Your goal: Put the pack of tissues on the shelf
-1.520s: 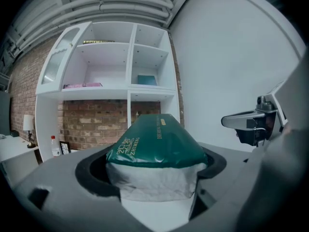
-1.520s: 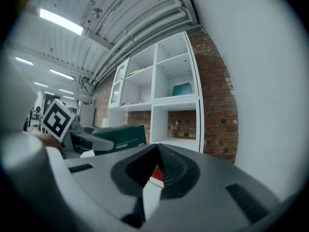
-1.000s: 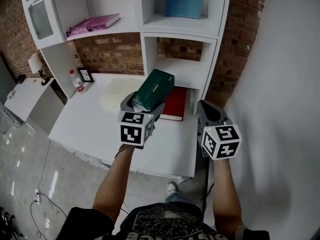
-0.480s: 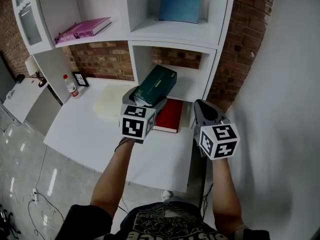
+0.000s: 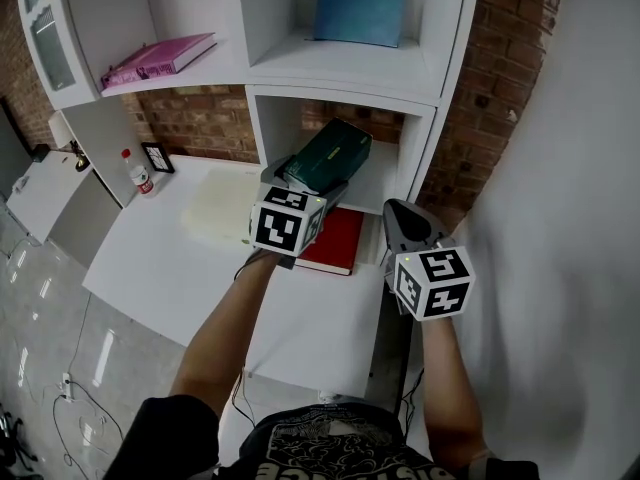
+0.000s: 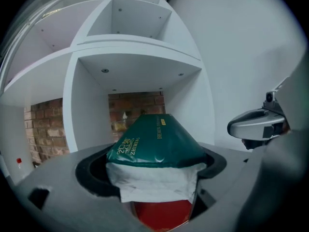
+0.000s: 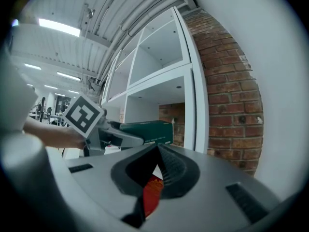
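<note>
Head view overhead, gripper views facing shelf (image 5: 340, 68)

Your left gripper (image 5: 306, 182) and right gripper (image 5: 400, 214) are grey, each carrying a white cube (image 5: 287, 226) with black square markers; you wear a black T-shirt (image 5: 335, 453) with pale print and short sleeves

Green tissue pack (image 5: 330, 154), tilted, before white shelf (image 5: 345, 78)

What seems a red book (image 5: 338, 240) lies partly hidden behind the left gripper (image 5: 308, 181).
</note>
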A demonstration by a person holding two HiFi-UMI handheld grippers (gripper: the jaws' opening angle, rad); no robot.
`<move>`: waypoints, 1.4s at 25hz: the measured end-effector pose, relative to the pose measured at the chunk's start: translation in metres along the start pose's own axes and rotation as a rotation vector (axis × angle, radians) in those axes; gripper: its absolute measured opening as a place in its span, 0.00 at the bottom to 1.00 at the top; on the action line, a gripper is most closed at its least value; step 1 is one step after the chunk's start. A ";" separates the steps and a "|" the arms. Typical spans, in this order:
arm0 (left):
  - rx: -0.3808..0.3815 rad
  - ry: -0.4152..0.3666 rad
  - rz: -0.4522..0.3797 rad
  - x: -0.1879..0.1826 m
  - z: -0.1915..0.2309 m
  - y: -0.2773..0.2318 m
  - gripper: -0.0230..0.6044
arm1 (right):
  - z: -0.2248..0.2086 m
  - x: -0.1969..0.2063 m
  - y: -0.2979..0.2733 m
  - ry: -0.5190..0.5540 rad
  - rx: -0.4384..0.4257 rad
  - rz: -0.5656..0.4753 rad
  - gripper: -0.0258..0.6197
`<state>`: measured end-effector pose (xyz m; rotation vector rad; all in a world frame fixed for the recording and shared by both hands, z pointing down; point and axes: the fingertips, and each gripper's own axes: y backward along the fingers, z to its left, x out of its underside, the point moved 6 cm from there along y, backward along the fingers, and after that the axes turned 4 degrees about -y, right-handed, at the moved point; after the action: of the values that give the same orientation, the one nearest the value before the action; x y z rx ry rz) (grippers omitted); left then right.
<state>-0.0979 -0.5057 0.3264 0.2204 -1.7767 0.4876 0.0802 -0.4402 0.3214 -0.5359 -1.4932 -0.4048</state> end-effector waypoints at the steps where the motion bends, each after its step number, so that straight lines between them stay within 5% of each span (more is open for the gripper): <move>1: 0.006 0.000 0.004 -0.001 0.001 -0.006 0.76 | -0.001 -0.001 -0.002 0.002 -0.003 -0.001 0.05; 21: 0.097 0.006 0.163 0.011 0.012 -0.074 0.78 | -0.010 0.006 -0.029 0.014 -0.049 0.009 0.05; 29: 0.087 0.068 0.103 0.017 0.012 -0.077 0.80 | -0.013 0.007 -0.031 0.015 -0.072 0.011 0.05; 35: 0.044 0.028 0.093 0.020 0.011 -0.078 0.82 | -0.011 0.010 -0.034 0.009 -0.091 0.015 0.05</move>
<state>-0.0814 -0.5780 0.3598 0.1620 -1.7554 0.5942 0.0708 -0.4740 0.3345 -0.6157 -1.4664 -0.4645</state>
